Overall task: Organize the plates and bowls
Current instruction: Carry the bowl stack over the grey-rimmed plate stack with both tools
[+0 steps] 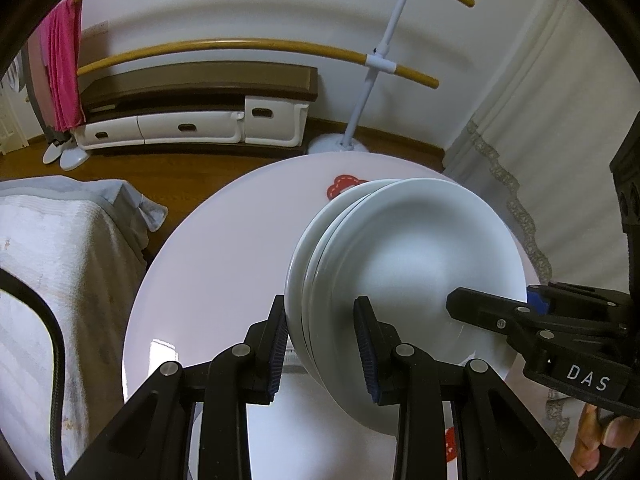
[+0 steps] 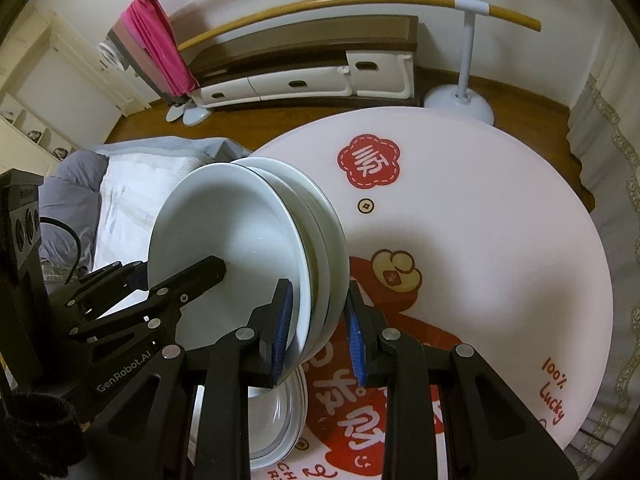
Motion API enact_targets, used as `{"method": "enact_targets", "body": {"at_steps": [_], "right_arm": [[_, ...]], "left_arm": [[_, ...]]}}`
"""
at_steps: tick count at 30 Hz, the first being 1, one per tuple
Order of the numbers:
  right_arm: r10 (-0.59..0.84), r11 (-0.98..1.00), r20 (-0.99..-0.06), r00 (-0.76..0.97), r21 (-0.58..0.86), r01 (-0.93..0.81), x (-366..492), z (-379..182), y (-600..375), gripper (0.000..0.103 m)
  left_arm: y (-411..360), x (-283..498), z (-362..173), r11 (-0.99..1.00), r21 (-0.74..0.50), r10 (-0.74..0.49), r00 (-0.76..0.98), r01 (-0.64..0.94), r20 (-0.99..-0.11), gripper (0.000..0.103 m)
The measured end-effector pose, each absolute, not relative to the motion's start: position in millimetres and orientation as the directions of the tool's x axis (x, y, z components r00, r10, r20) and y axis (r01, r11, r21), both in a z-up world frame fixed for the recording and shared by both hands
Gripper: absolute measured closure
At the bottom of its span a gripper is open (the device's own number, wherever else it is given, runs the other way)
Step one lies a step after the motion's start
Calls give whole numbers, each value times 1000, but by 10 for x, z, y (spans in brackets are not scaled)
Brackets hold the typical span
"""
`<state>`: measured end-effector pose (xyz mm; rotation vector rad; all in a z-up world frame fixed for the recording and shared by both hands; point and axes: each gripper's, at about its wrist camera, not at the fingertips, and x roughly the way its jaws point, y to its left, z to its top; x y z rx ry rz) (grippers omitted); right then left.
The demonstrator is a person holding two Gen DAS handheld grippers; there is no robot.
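A stack of white plates [image 1: 412,248] hangs tilted above the round table [image 1: 208,260], gripped at opposite rims by both grippers. My left gripper [image 1: 320,320] is shut on the near rim, its blue pads pressing on both faces of the stack. My right gripper [image 1: 492,304] comes in from the right with one finger across the top plate. In the right wrist view the plates [image 2: 224,232] sit between the pads of my right gripper [image 2: 320,308], which is shut on them, and my left gripper [image 2: 180,272] clamps the far rim. More white dishes [image 2: 280,412] rest on the table [image 2: 480,220] underneath.
A bed with a pale quilt [image 1: 60,260] borders the table's left side. A clothes rack stand [image 2: 460,100] and a low cabinet [image 1: 192,120] stand beyond on the wooden floor. A lace-edged curtain [image 1: 512,184] hangs to the right. Red prints [image 2: 368,162] mark the tabletop.
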<state>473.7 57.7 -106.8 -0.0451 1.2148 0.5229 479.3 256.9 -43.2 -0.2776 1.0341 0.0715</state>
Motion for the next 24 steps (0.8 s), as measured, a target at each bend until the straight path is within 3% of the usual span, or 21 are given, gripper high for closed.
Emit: {"method": "enact_targets", "body": {"at_steps": [24], "right_arm": [[395, 857, -887, 238, 262, -444, 3888, -988, 649, 77]], "left_arm": [[2458, 3443, -193, 953, -192, -38, 536, -236, -844, 75]]}}
